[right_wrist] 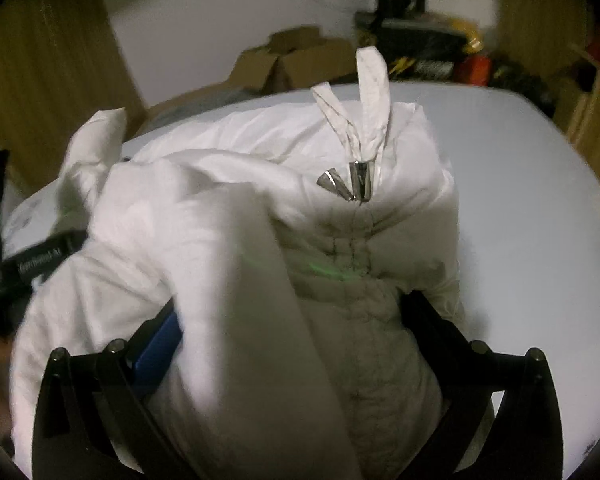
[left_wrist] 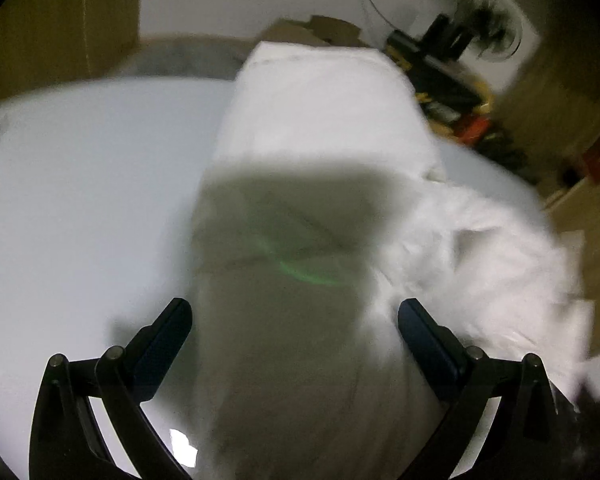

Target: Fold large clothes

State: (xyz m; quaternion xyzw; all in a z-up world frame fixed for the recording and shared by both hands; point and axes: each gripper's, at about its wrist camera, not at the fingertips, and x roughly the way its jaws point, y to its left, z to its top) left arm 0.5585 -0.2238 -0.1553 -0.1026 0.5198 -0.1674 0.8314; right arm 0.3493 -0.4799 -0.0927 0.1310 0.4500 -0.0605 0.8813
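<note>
The left fingers stand wide apart over the jacket, touching nothing; the left gripper hovers above the cloth with its shadow across the near half. The right fingers are also spread, with bunched white fabric filling the gap between them; whether they press on it cannot be told, since cloth hides both tips of the right gripper.

The jacket is white and padded, lying on the pale bench. In the left view it runs as a long folded strip straight away from the camera, its far end near the bench's far edge, with a loose, blurred mass spilling to the right. In the right view its stitched seam runs lengthwise away from the camera, ending at two metal tips with white drawcords pointing to the far side.

A black strap lies at the left edge, its lettering unreadable. Cardboard boxes and blurred clutter sit beyond the bench.
</note>
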